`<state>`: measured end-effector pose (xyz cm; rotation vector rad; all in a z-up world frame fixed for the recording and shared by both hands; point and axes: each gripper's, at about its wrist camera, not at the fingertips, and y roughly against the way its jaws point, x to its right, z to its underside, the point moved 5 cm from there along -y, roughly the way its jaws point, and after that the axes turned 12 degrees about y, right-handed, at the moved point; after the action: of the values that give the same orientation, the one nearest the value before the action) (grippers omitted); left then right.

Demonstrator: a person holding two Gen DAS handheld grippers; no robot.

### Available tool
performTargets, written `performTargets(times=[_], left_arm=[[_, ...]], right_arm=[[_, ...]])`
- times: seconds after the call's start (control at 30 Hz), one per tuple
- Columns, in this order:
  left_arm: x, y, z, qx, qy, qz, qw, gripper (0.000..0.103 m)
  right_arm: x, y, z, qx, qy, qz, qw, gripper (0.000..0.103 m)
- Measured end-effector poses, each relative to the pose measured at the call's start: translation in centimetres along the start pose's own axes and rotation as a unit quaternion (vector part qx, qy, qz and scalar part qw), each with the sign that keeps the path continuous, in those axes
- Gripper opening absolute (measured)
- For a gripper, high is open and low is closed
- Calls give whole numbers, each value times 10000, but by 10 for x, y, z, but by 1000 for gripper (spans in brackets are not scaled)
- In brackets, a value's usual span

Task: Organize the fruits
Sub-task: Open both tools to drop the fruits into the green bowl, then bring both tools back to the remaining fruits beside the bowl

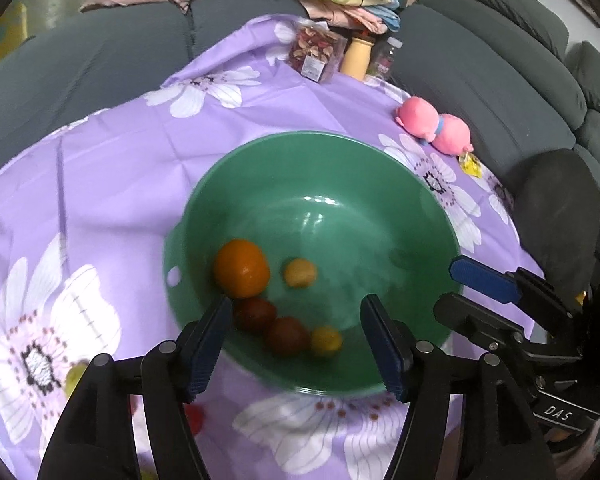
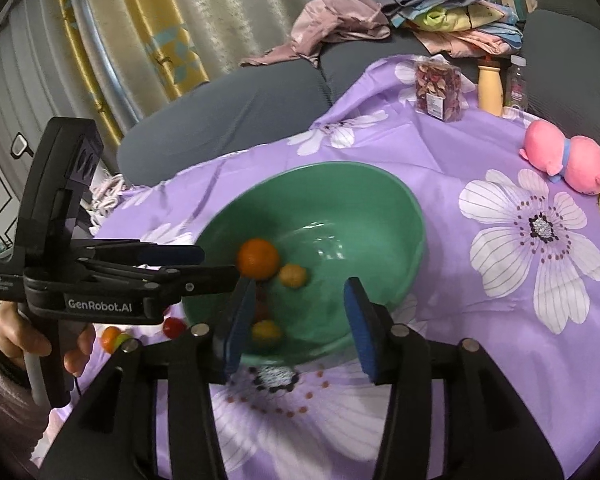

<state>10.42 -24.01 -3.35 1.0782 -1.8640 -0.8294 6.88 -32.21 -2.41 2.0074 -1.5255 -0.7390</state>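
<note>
While both pairs of blue-padded tongs are standing released over the round green plastic bowl [image 1: 380,184], the left gripper [image 1: 296,348] and the right gripper [image 2: 296,326] are gripping nothing. A large orange [image 1: 242,268], two small yellow fruits [image 1: 300,273] and two dark red fruits [image 1: 286,336] are lying inside the bowl on the purple flowered cloth [image 1: 112,168], while a red fruit [image 2: 173,327] is sitting outside beside it.
</note>
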Motion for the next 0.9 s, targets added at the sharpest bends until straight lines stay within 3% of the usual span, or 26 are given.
performTargets(times=[0.13,0.63,0.9], left_arm=[[-8,17,7,119,87,-44,9999,80],[-85,67,50,281,845,-386,9953,82],[-156,101,81,463,1516,-774,9843,82]], right_arm=[[-15,9,3,95,57,-141,9998,50],[-69,22,4,82,406,-397,9984,60],[-101,4,10,-231,584,-607,9962,62]])
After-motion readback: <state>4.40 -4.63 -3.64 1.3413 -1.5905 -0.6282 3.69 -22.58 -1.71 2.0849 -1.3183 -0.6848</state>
